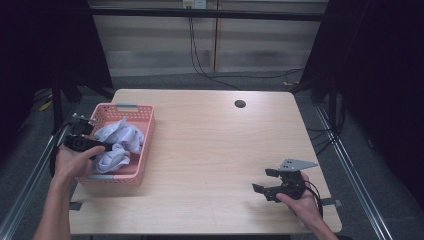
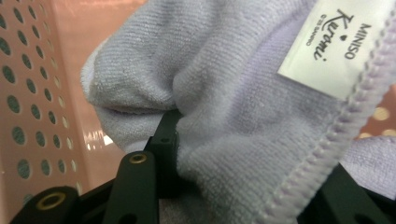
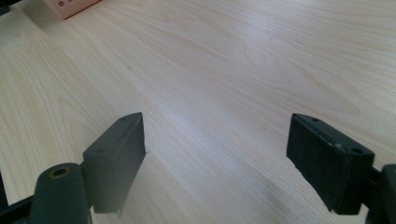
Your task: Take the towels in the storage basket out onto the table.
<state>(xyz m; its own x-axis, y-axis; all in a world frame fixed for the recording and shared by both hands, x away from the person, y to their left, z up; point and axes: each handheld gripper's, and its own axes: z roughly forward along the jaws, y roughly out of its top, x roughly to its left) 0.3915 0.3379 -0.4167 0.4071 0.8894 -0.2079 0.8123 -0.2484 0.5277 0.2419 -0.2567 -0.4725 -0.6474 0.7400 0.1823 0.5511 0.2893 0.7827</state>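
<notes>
A crumpled lavender towel [image 1: 117, 137] lies in a pink perforated basket [image 1: 146, 131] at the table's left side. My left gripper [image 1: 106, 147] reaches into the basket from the left, shut on a fold of the towel. In the left gripper view the towel [image 2: 224, 93] bulges between the black jaws of that gripper [image 2: 252, 163], its white label [image 2: 341, 46] at the upper right and the basket wall [image 2: 32, 93] behind. My right gripper [image 1: 261, 180] rests open near the table's front right, and between its jaws [image 3: 233, 154] there is bare wood.
The light wooden table [image 1: 215, 140] has a round cable hole [image 1: 240, 103] near its far edge. A corner of the pink basket [image 3: 70, 7] shows far off in the right gripper view. Dark floor and cables surround the table.
</notes>
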